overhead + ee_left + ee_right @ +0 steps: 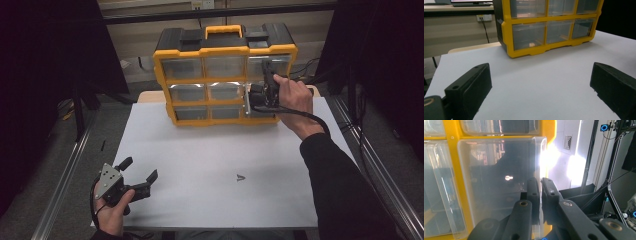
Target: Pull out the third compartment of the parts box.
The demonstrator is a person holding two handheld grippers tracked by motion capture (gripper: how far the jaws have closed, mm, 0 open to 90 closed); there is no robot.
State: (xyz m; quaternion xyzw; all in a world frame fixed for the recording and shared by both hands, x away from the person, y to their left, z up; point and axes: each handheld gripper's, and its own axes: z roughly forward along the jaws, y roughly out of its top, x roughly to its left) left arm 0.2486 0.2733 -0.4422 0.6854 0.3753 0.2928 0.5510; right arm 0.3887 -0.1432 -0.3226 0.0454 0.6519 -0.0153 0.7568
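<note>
The clear drawer point(499, 182) at the right end of the middle row of the yellow organizer point(225, 50) is the thing being worked. In the right gripper view it is seen slid partly out of its yellow frame, with its transparent side wall standing proud of the cabinet face. That wall is pinched between the right tongs point(540, 185), whose jaws are pressed nearly together with just the thin plastic edge between them. In the high view the right tongs point(266, 85) are held up against the organizer's right column, the hand wrapped behind them and the cable trailing down over the tabletop point(210, 165).

Progress, judged: the grip on the drawer is made and the drawer is already part-way out; whether it is being pulled open or pushed home cannot be told. Either full withdrawal or reseating is left. The other drawers in the high view appear seated flush. Contents of the held drawer cannot be made out through the glare.

The left tongs point(141, 170) are parked low at the near-left corner of the tabletop, jaws spread wide, nothing between them; in the left gripper view only bare white surface lies between the two pads point(471, 85). A small dark item point(241, 177) lies loose on the tabletop, well apart from both tongs; its kind is too small to tell.
</note>
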